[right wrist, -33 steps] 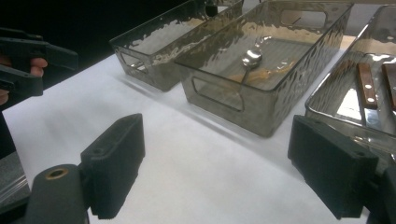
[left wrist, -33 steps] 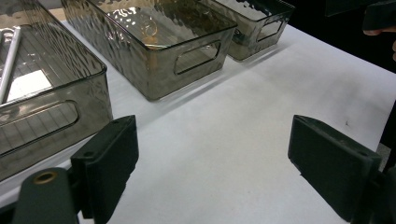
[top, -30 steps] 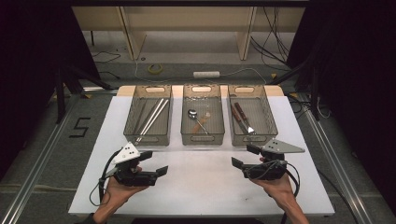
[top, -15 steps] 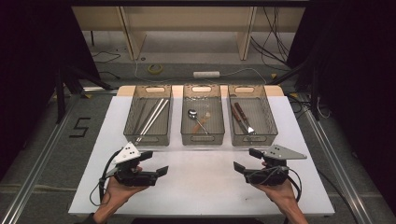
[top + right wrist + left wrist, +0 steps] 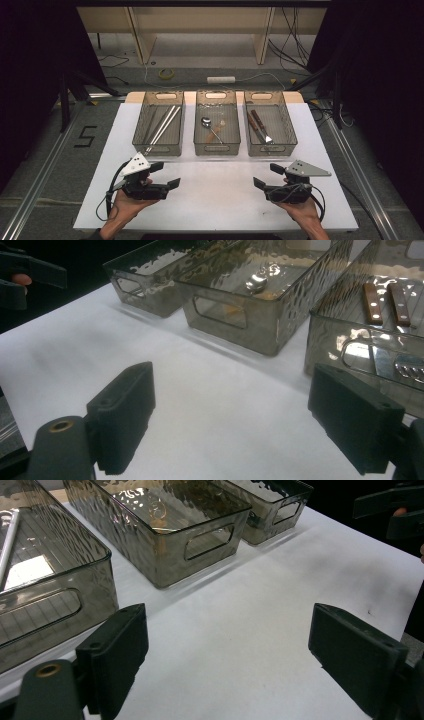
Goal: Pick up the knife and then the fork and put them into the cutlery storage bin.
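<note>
Three smoky clear bins stand in a row on the white table (image 5: 215, 205). The left bin (image 5: 158, 149) holds long metal sticks (image 5: 162, 127), the middle bin (image 5: 216, 148) a spoon (image 5: 206, 121), and the right bin (image 5: 272, 148) wooden-handled knives (image 5: 257, 124). My left gripper (image 5: 165, 175) sits open and empty near the front left, its jaws spread over bare table (image 5: 227, 650). At the front right my right gripper (image 5: 268, 176) is open and empty too, and its own view (image 5: 230, 410) looks toward the spoon (image 5: 257, 277) and knives (image 5: 380, 302).
Bare white tabletop lies between the two grippers and the bins. A floor with cables, a power strip (image 5: 221, 79) and a roll of tape (image 5: 166, 73) lies beyond the table's far edge. Dark curtains flank both sides.
My right gripper has drifted a little toward the near edge of the table. The left gripper has hardly moved, and both stay open.
</note>
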A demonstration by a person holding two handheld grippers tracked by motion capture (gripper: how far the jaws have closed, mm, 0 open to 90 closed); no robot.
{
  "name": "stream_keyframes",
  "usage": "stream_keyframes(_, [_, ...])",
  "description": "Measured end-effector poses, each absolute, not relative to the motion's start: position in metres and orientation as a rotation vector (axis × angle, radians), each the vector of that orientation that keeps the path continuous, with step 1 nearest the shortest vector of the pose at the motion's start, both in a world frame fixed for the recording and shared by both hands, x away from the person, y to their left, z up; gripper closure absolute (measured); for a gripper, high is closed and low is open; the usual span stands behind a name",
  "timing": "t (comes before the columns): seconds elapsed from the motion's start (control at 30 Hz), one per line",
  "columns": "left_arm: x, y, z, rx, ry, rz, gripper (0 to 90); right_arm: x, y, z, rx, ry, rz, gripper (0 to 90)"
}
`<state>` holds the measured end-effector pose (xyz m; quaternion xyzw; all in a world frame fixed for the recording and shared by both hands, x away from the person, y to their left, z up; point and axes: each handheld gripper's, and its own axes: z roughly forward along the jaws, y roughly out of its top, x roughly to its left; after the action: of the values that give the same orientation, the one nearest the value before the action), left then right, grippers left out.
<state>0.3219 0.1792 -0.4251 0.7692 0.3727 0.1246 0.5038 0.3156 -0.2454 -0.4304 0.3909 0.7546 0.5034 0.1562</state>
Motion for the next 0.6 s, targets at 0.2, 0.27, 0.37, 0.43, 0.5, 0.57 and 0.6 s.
stream_keyframes(0.2, [0.3221, 0.1794, -0.4252, 1.857, 0.901, 0.3, 15.6, 0.3153, -0.2457, -0.4305, 1.117, 2.158, 1.441, 20.0])
stream_keyframes(0.27, [0.322, 0.1792, -0.4251, 1.857, 0.9, 0.301, 15.6, 0.3153, -0.2455, -0.4305, 1.113, 2.161, 1.442, 20.0])
stream_keyframes(0.37, [0.3221, 0.1793, -0.4251, 1.857, 0.9, 0.301, 15.6, 0.315, -0.2454, -0.4305, 1.115, 2.161, 1.443, 20.0])
stream_keyframes(0.43, [0.3221, 0.1793, -0.425, 1.857, 0.9, 0.301, 15.7, 0.315, -0.2453, -0.4306, 1.114, 2.161, 1.444, 20.0])
stream_keyframes(0.5, [0.322, 0.1793, -0.425, 1.857, 0.9, 0.302, 15.6, 0.3148, -0.245, -0.4306, 1.114, 2.162, 1.442, 19.9])
stream_keyframes(0.57, [0.322, 0.1793, -0.425, 1.858, 0.9, 0.302, 15.7, 0.3149, -0.2446, -0.4308, 1.108, 2.163, 1.443, 20.0])
stream_keyframes(0.6, [0.3218, 0.1792, -0.425, 1.856, 0.902, 0.301, 15.6, 0.3148, -0.2445, -0.4308, 1.11, 2.164, 1.442, 20.0])
